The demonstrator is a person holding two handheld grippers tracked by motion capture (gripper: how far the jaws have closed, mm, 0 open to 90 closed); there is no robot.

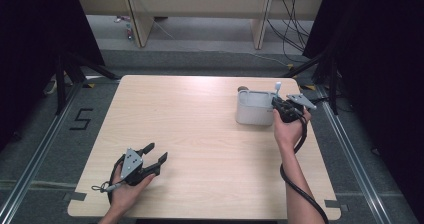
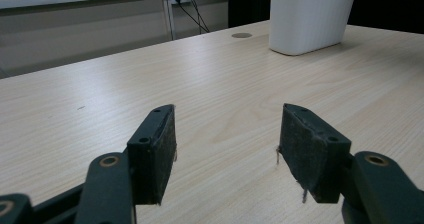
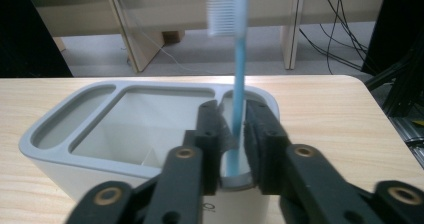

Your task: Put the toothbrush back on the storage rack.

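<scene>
The right claw is spread just off the blue toothbrush standing in the white holder's end slot near the table's far right edge; withdraw straight back without nudging the handle. The left claw rests spread, empty.

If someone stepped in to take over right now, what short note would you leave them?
Right gripper: fingers on either side of the blue toothbrush, a small gap showing, apparently just let go.
Toothbrush: upright, bristles up, in the small end slot of the white holder at the table's far right.
Left gripper: open, empty, resting near the front left.
Done: toothbrush in the holder.
Left: probably just draw the right gripper clear.
</scene>
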